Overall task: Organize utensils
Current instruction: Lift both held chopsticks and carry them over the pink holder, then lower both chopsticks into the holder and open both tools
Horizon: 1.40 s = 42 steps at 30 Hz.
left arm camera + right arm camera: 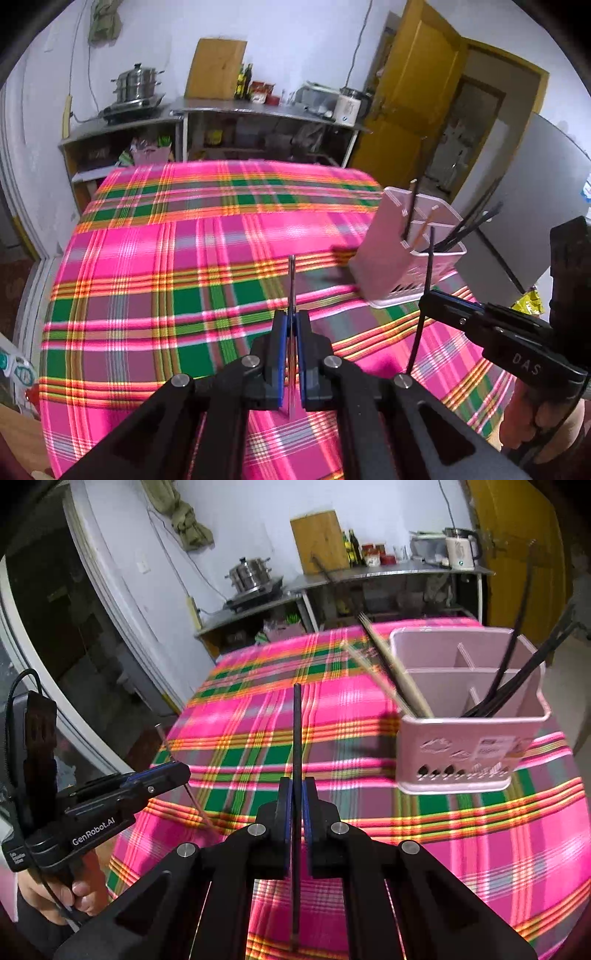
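Note:
A pink divided utensil holder (469, 746) stands on the plaid table; it also shows at the right of the left wrist view (399, 258). Black chopsticks (517, 664) lean in its right compartment and light wooden ones (399, 679) in its left. My right gripper (296, 794) is shut on a black chopstick (297, 731) that stands upright, to the left of the holder. My left gripper (291, 325) is shut on a thin chopstick (291, 280), held upright over the table. The left gripper also shows in the right wrist view (177, 771), and the right gripper in the left wrist view (428, 299).
The pink, green and orange plaid tablecloth (184, 258) covers the table. Behind it stand metal shelves with a steel pot (138, 83), a wooden board (216, 68), bottles and a kettle (460, 550). A yellow door (413, 99) is at the far right.

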Each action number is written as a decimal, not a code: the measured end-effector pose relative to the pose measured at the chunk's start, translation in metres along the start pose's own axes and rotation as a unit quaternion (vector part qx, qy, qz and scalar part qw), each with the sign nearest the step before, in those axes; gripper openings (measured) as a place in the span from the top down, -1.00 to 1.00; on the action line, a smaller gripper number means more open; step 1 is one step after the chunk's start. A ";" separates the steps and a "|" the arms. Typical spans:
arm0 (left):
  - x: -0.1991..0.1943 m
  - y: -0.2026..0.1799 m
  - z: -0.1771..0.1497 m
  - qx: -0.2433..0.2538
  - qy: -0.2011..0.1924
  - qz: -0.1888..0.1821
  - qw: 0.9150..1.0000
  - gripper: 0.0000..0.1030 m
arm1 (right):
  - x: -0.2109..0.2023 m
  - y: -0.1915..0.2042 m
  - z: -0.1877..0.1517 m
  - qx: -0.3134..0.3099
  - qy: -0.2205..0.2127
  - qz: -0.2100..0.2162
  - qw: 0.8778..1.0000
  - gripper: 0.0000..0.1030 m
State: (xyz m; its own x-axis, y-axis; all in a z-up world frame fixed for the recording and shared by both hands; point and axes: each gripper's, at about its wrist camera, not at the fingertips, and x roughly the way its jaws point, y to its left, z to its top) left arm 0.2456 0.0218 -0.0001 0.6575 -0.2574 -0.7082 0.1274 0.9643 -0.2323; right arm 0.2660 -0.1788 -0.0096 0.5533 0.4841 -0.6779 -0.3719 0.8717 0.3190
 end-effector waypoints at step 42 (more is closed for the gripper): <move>-0.017 -0.132 0.109 0.058 -0.058 -0.113 0.990 0.91 | -0.150 -0.056 0.079 0.012 -0.164 -0.066 0.984 0.90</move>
State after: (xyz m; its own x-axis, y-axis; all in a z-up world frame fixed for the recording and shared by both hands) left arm 0.2990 -0.0941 0.1154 0.6828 -0.4644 -0.5641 0.3604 0.8856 -0.2928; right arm 0.2624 -0.2942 0.1264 0.8075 0.3613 -0.4663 -0.2649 0.9284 0.2606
